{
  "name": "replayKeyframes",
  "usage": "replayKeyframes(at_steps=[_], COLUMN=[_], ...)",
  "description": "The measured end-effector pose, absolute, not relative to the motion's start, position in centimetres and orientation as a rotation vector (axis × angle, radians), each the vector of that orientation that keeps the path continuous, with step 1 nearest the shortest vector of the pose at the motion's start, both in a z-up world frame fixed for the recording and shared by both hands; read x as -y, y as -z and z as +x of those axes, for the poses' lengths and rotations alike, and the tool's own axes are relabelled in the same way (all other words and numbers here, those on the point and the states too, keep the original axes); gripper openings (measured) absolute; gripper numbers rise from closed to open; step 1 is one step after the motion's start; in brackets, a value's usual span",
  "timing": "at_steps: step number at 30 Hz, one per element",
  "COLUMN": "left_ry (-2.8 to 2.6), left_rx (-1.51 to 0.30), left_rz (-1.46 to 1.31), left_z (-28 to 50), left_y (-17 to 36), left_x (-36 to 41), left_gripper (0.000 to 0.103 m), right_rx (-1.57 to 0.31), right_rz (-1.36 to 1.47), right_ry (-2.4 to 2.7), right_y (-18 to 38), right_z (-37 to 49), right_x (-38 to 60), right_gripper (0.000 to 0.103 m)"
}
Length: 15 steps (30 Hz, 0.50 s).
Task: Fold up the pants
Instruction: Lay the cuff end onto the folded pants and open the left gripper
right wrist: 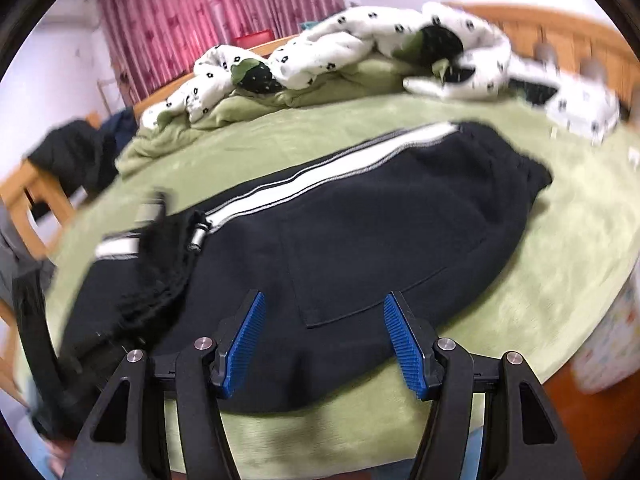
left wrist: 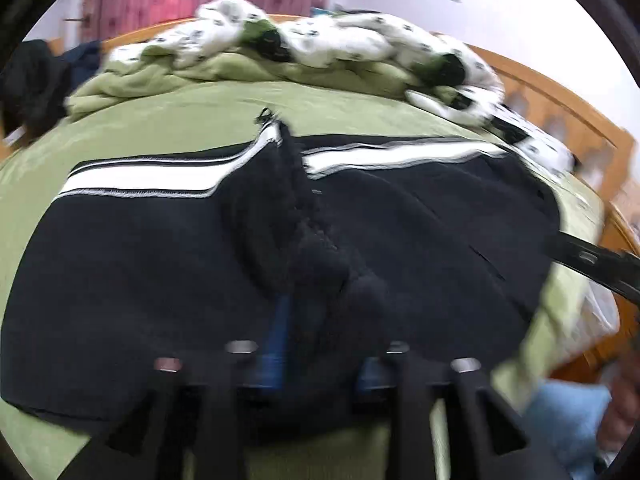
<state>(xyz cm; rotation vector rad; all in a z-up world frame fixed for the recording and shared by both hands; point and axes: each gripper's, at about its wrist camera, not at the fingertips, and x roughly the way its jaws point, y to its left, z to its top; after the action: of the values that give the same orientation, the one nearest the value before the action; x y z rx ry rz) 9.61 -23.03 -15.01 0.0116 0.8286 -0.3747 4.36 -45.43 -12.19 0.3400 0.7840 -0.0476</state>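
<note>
Black pants (left wrist: 160, 260) with a white side stripe (left wrist: 136, 178) lie across the green bed. In the left wrist view my left gripper (left wrist: 320, 336) is shut on a bunched fold of the black fabric (left wrist: 316, 248), which rises as a ridge between its blue pads. The frame is blurred. In the right wrist view the pants (right wrist: 380, 220) lie flat with the stripe (right wrist: 340, 164) along the far edge. My right gripper (right wrist: 324, 308) is open and empty just above the near edge. The left gripper (right wrist: 160, 216) shows at the left, holding the fabric.
A green blanket (right wrist: 520, 280) covers the bed. A crumpled white patterned quilt (right wrist: 360, 44) lies at the far side. A wooden headboard (right wrist: 560, 28) stands at the right, pink curtains (right wrist: 200, 12) behind, and dark clothes on a wooden chair (right wrist: 72, 156) at the left.
</note>
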Motion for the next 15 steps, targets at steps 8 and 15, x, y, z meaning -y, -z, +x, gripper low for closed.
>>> replayKeyframes(at_steps=[8,15], left_ry=[0.257,0.043], left_rx=[-0.709,-0.825], left_rz=[0.016,-0.055], left_z=[3.9,3.5], left_y=[10.7,13.9], left_x=[11.3,2.4], left_gripper=[0.08,0.08], right_rx=[-0.867,-0.899], right_rz=[0.352,0.353], right_ry=[-0.158,-0.25], right_y=[13.6,14.6], right_z=[6.7,9.6], right_x=[38.9,33.7], right_gripper=[0.061,0.061])
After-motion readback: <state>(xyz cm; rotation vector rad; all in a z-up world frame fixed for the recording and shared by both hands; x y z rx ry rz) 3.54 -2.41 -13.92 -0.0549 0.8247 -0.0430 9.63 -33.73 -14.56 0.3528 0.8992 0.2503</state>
